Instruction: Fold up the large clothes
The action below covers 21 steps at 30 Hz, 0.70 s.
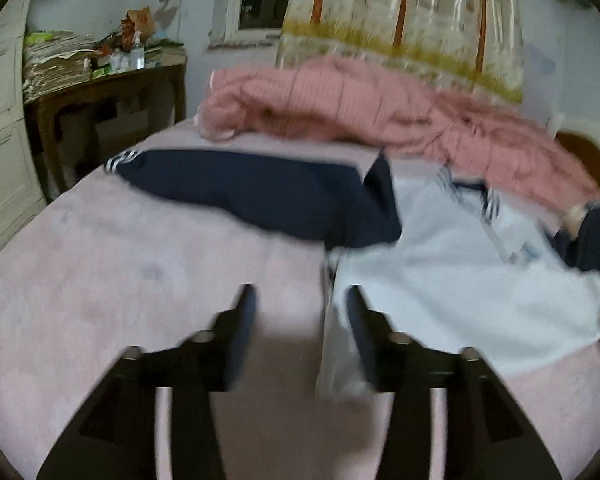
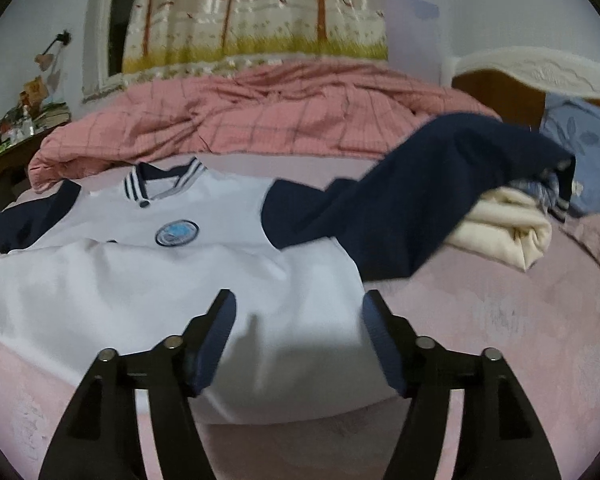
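Note:
A white jacket [image 2: 140,276] with navy sleeves, a striped collar and a round blue badge [image 2: 176,233] lies face up on the pink bed sheet [image 2: 500,320]. Its one navy sleeve [image 2: 420,200] drapes over a pile at the right; the other navy sleeve [image 1: 260,192] stretches out to the left. My left gripper [image 1: 300,294] is open at the jacket's side edge, where a fold of white cloth [image 1: 334,344] stands up next to its right finger [image 1: 360,320]. My right gripper [image 2: 300,298] hovers open over the jacket's lower hem, with nothing pinched.
A crumpled pink checked quilt [image 2: 280,112] lies along the far side of the bed. Folded cream cloth [image 2: 504,228] and a blue pillow [image 2: 580,148] sit at the right by the headboard [image 2: 540,68]. A cluttered wooden desk [image 1: 100,84] stands left of the bed.

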Each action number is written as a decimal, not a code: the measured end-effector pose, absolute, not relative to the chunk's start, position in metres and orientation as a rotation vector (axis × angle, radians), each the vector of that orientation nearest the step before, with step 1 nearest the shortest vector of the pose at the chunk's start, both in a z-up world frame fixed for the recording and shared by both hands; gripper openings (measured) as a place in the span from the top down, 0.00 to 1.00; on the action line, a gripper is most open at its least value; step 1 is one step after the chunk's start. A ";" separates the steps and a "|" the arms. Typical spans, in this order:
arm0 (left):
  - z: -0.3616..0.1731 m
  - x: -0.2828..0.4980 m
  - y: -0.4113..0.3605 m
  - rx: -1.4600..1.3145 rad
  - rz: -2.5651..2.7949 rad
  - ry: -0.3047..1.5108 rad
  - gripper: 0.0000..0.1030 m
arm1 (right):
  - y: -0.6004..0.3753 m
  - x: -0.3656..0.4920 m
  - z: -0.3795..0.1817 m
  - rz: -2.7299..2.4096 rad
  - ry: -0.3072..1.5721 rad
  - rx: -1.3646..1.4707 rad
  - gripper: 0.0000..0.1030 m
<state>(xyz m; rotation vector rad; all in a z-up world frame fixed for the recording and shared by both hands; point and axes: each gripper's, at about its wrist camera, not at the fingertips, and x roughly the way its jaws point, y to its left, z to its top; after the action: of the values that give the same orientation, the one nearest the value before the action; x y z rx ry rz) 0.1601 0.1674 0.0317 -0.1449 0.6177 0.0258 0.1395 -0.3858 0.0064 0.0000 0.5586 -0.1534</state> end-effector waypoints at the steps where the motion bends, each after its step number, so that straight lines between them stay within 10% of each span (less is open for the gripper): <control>1: 0.038 0.167 0.176 -0.172 0.015 0.608 0.37 | -0.381 0.137 0.008 -0.145 0.538 -0.019 0.30; 9: 0.036 0.256 0.270 -0.410 0.112 0.664 0.22 | -0.363 0.131 0.018 -0.145 0.455 -0.055 0.00; 21: 0.001 0.346 0.356 -0.424 0.242 0.684 0.22 | -0.353 0.167 0.009 -0.175 0.523 -0.033 0.00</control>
<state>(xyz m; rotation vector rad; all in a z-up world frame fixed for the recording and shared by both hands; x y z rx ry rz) 0.3457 0.3564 0.0014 -0.4243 0.6844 0.2424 0.1667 -0.3530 0.0087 -0.0330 0.5233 -0.1746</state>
